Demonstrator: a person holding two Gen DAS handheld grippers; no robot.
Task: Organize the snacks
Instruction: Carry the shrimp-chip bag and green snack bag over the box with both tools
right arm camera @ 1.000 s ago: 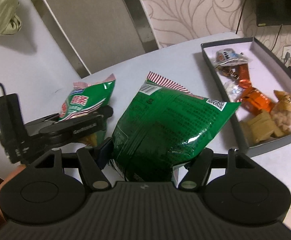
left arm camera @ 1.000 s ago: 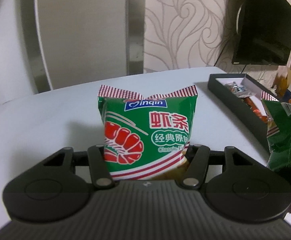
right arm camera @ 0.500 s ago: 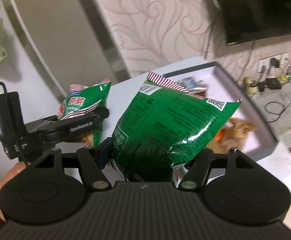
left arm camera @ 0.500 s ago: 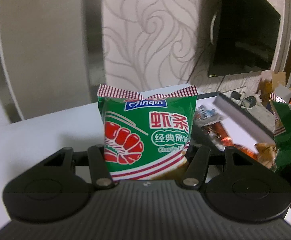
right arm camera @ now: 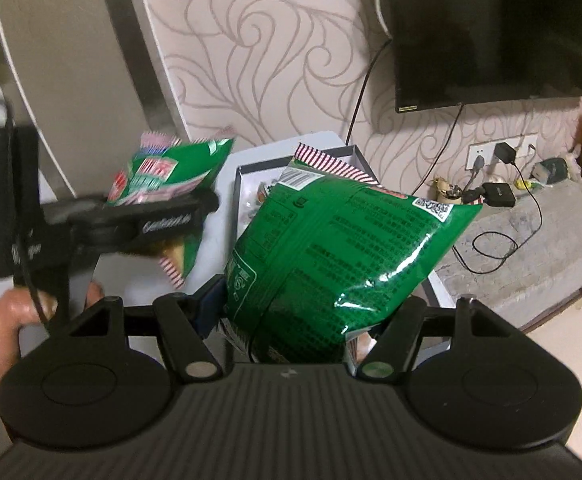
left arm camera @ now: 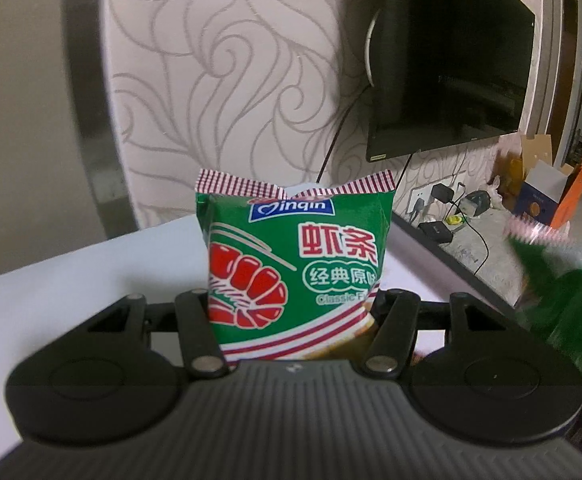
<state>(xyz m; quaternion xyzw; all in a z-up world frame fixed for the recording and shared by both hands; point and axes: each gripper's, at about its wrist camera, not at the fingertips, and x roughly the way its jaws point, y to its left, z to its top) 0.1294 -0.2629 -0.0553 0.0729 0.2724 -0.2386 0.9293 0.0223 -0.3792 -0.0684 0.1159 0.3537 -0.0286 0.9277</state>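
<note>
Left gripper (left arm camera: 293,312) clamped on the front-facing shrimp-stick bag (left arm camera: 295,268); right gripper (right arm camera: 307,312) clamped on the back-facing bag (right arm camera: 343,256). Both held low by the bottom edge, upright at 12 o'clock from the fingers, clear of the white table (left arm camera: 71,280). Risk, as a judgement: puffed, slick film pinched only near the seam, so a quick swing could let a bag pivot or slip out. Dark tray (right arm camera: 239,188) beyond at 12 o'clock, partly hidden; bags colliding over it also possible.
</note>
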